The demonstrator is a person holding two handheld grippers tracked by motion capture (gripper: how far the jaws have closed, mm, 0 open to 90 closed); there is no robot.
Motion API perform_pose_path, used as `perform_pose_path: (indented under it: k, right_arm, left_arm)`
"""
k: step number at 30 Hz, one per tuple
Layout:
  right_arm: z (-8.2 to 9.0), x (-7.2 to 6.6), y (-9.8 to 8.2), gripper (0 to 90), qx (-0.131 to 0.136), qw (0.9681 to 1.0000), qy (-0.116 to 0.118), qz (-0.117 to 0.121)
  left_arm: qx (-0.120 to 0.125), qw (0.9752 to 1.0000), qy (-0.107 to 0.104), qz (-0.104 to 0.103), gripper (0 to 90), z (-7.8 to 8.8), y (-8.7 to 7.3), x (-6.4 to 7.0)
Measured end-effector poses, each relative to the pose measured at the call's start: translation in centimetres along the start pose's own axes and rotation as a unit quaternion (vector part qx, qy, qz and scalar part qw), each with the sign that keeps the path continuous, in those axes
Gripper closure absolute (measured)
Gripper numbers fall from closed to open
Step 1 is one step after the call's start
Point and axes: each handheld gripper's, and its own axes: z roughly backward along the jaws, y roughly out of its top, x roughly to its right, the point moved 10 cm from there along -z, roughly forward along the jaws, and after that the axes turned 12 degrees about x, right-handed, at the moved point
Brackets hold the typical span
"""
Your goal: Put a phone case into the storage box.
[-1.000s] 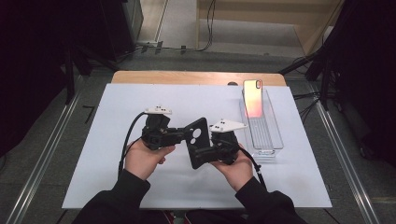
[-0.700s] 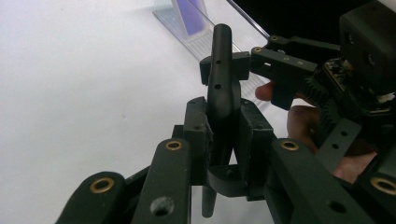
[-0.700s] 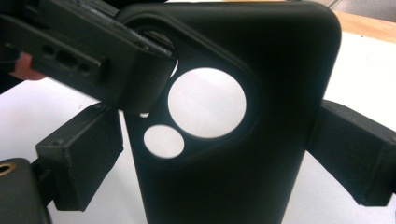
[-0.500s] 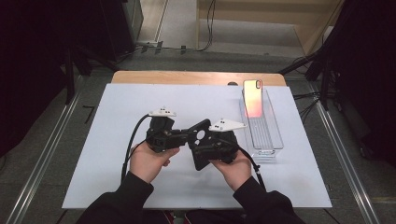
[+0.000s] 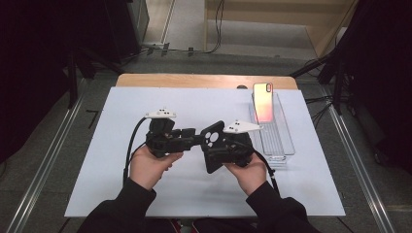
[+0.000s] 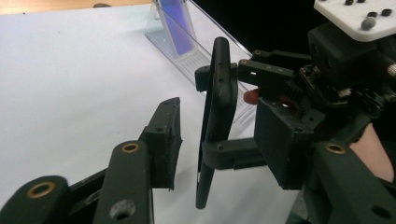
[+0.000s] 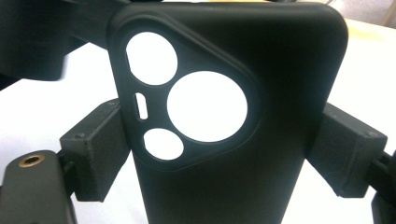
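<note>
A black phone case (image 5: pixel 212 138) with round camera cut-outs stands on edge above the white mat, between the two hands. My right gripper (image 5: pixel 217 151) has just been closing and is shut on it, its pads (image 7: pixel 98 149) pressing both long edges of the case (image 7: pixel 280 116). My left gripper (image 5: pixel 197 138) has just been opening. In the left gripper view its jaws stand on either side of the case (image 6: pixel 218 93), and the left pad (image 6: pixel 166 135) is clear of it.
A clear plastic tray (image 5: pixel 286 145) lies at the right of the white mat (image 5: pixel 121 107), with a phone (image 5: pixel 263 102) leaning upright at its far end. The tray (image 6: pixel 201 56) and phone (image 6: pixel 175 23) lie just behind the case.
The left gripper's jaws have opened off the phone case, which stays in the right gripper. Both hands have hardly moved.
</note>
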Motion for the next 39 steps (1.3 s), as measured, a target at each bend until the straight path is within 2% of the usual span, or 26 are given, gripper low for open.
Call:
perform_pose_path:
  k: [3,5,8,11,13,17,20,23,26,27,32,34,39]
  right_arm:
    - [0.3,0.5,0.2,12.2,0.001,1.0000,-0.002,0.003]
    - [0.5,0.7,0.4,12.2,0.003,1.0000,0.001,0.001]
    - [0.8,1.3,0.7,12.3,0.004,1.0000,0.003,0.001]
    - [1.1,1.6,0.9,12.3,0.004,0.9999,0.014,-0.002]
    - [1.4,1.8,1.1,12.3,0.005,0.9997,0.021,-0.007]
    - [2.1,2.3,1.7,12.3,0.006,0.9991,0.040,-0.011]
    - [2.6,2.5,2.0,12.3,0.005,0.9984,0.056,-0.013]
    - [3.0,2.7,2.3,12.3,0.002,0.9976,0.069,-0.006]
    - [3.5,2.8,2.6,12.3,-0.001,0.9969,0.079,-0.004]
    - [3.5,2.8,2.7,12.3,0.000,0.9967,0.081,-0.005]
    - [4.2,3.3,3.2,12.3,-0.002,0.9958,0.091,-0.005]
    - [4.3,3.4,3.2,12.3,-0.006,0.9955,0.095,-0.004]
    - [4.8,4.0,3.7,12.3,-0.007,0.9953,0.096,-0.003]
  left_arm:
    - [0.003,0.9999,-0.008,-0.007,44.9,0.2,0.1,0.0]
    - [-0.007,0.9996,-0.026,-0.003,39.5,0.4,0.0,0.2]
    - [-0.015,0.9992,-0.035,-0.015,35.0,0.5,-0.2,0.3]
    - [-0.029,0.9984,-0.044,-0.023,34.5,0.6,-0.6,0.4]
    - [-0.038,0.9974,-0.051,-0.035,33.7,0.7,-1.0,0.3]
    - [-0.046,0.9951,-0.074,-0.047,33.6,0.9,-1.7,0.0]
    - [-0.046,0.9944,-0.077,-0.056,33.6,1.0,-2.3,-0.5]
    - [-0.049,0.9931,-0.088,-0.061,33.3,1.0,-3.1,-0.9]
    - [-0.050,0.9925,-0.085,-0.072,30.5,0.9,-3.9,-1.5]
    - [-0.053,0.9916,-0.084,-0.083,30.4,1.0,-4.3,-1.8]
    - [-0.064,0.9902,-0.077,-0.097,30.4,1.2,-5.8,-2.7]
    - [-0.072,0.9895,-0.075,-0.100,30.4,1.4,-6.5,-3.1]
    - [-0.084,0.9897,-0.059,-0.100,30.4,1.8,-7.8,-4.1]
